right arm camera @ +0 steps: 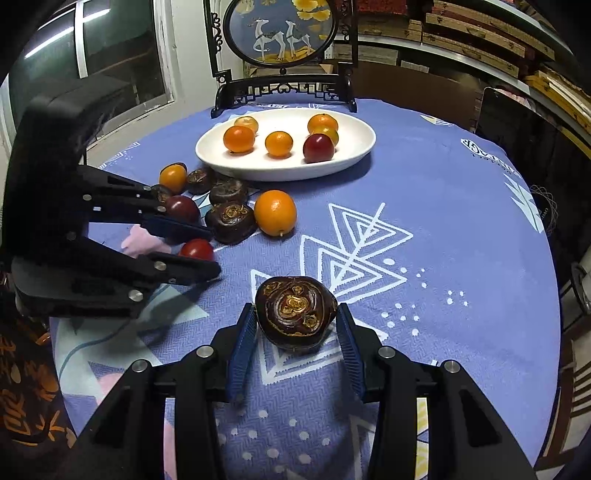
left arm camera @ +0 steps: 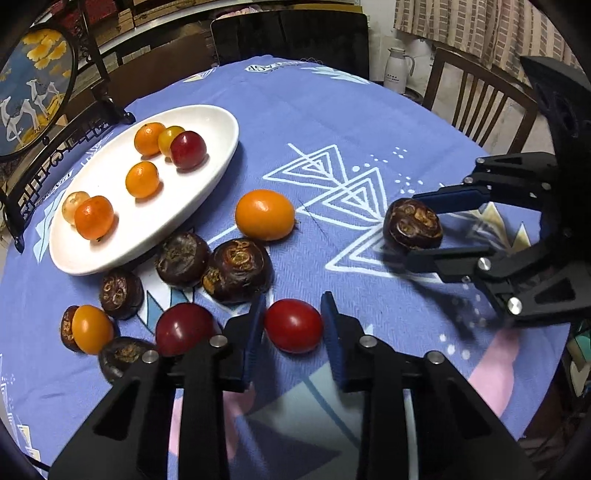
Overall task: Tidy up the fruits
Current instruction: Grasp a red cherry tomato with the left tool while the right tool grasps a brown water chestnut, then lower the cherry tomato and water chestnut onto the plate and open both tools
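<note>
My left gripper (left arm camera: 293,301) is shut on a red cherry tomato (left arm camera: 293,325) that rests on the blue cloth, one blue pad on each side of it. My right gripper (right arm camera: 295,308) is shut on a dark brown water chestnut (right arm camera: 295,315), which also sits on the cloth. A white oval plate (left arm camera: 207,122) at the far left holds several small orange fruits and one red tomato (left arm camera: 187,149). Loose by the plate lie an orange fruit (left arm camera: 265,215), several water chestnuts (left arm camera: 236,271), another red tomato (left arm camera: 183,328) and a yellow-orange one (left arm camera: 92,328).
A round painted screen on a black stand (right arm camera: 280,33) rises right behind the plate. Wooden chairs (left arm camera: 480,99) and a white kettle (left arm camera: 397,70) stand beyond the table's far edge. The two grippers lie close, the right gripper (left arm camera: 412,226) to the right of the left.
</note>
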`<state>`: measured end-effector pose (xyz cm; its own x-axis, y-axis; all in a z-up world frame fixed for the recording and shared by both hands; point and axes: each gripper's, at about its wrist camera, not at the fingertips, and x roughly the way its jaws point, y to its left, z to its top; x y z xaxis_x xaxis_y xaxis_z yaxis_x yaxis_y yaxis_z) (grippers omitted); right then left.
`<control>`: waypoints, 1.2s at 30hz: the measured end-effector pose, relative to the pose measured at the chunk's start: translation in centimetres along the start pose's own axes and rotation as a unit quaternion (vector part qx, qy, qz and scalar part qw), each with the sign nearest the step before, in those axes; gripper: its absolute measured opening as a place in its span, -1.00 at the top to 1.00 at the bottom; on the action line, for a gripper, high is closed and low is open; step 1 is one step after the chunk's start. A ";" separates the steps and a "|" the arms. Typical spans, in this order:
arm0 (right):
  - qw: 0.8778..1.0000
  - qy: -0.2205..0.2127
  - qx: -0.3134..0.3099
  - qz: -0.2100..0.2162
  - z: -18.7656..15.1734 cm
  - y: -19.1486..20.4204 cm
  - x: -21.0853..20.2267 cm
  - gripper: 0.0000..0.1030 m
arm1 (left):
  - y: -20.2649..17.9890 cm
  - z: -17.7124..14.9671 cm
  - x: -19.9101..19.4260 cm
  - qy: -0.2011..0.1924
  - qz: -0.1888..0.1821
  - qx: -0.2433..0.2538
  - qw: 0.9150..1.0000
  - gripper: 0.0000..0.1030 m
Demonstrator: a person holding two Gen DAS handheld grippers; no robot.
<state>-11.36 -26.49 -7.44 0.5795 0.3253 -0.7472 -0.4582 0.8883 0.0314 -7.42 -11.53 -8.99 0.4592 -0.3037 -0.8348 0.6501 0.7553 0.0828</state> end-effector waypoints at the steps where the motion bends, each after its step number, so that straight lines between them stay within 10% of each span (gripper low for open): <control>1: 1.000 -0.001 0.000 0.000 0.0 0.0 -0.1 0.14 | 0.2 -0.2 -0.5 -0.005 -0.001 0.002 1.000 0.42; 21: 0.996 -0.079 -0.028 -0.007 9.8 2.0 -1.7 0.14 | 14.3 3.9 -8.7 -0.124 0.112 -0.121 0.978 0.42; 36: 0.987 -0.146 0.063 0.039 20.2 -0.8 3.5 0.13 | 19.6 10.4 -2.4 -0.126 0.114 -0.161 0.972 0.42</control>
<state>4.65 -19.53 3.37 0.7239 0.4568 -0.5171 -0.4313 0.8846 0.1776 10.54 -2.08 0.29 0.7299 -0.2092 -0.6507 0.3094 0.9500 0.0417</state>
